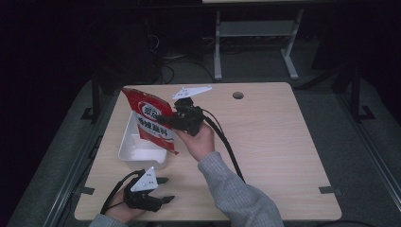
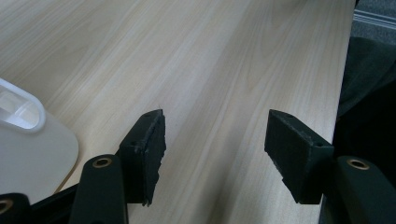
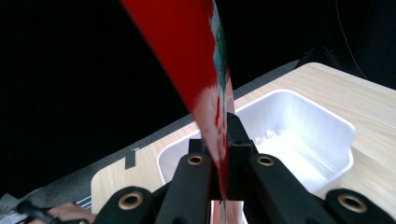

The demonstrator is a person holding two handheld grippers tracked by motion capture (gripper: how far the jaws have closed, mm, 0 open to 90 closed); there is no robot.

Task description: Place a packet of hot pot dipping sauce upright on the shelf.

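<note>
Dark room, pale wooden table (image 1: 265, 137). Right gripper (image 1: 171, 119) clamped on red packet (image 1: 150, 118), held tilted above white tray (image 1: 126, 142). Left gripper (image 1: 163, 189) spread wide, idle near front edge. Best lowered slowly, centred over tray.

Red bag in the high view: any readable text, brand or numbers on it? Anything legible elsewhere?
Red bag, white oval at its top: Chinese characters, too blurred to read.
Red bag, white band below the oval: a row of dark Chinese characters, too blurred to read.
Right gripper view: the bag is seen edge-on between the shut jaws of the right gripper; its print cannot be read.
White tray, table, left gripper: no text seen.
</note>
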